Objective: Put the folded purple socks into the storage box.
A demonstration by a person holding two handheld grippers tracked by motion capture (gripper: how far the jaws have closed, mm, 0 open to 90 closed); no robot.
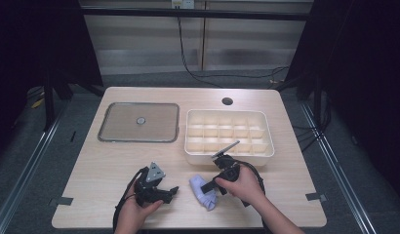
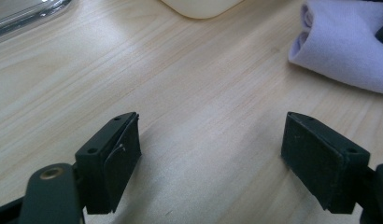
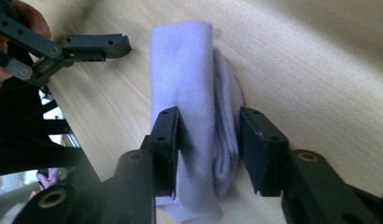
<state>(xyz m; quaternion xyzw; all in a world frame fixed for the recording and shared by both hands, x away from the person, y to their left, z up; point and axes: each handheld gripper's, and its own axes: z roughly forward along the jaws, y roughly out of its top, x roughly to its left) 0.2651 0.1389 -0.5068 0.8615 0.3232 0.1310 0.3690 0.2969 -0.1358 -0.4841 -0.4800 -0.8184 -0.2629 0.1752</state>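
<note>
Left gripper [image 1: 156, 187] resting low on the counter [image 1: 105, 161] at about 7 o'clock, jaws spread wide, released, bare wood between them. Rolled lilac cloth [image 1: 204, 192] just to its 3 o'clock, near the front edge at roughly 6 o'clock of the counter, long axis running from near to far, slightly slanted. Right gripper [image 3: 208, 149] straddling that roll across its short side, one jaw on each flank, left pad touching fabric, right pad beside it with a thin gap; not yet clenched, so hardly a firm grip. Right hand [image 1: 244, 185] clearly the nearer one. At 11 o'clock, clear lid [image 1: 139, 122]; at 1 o'clock, white divided box [image 1: 230, 132], compartments bare. Count: one cloth, one lid, one box, two grippers.
</note>
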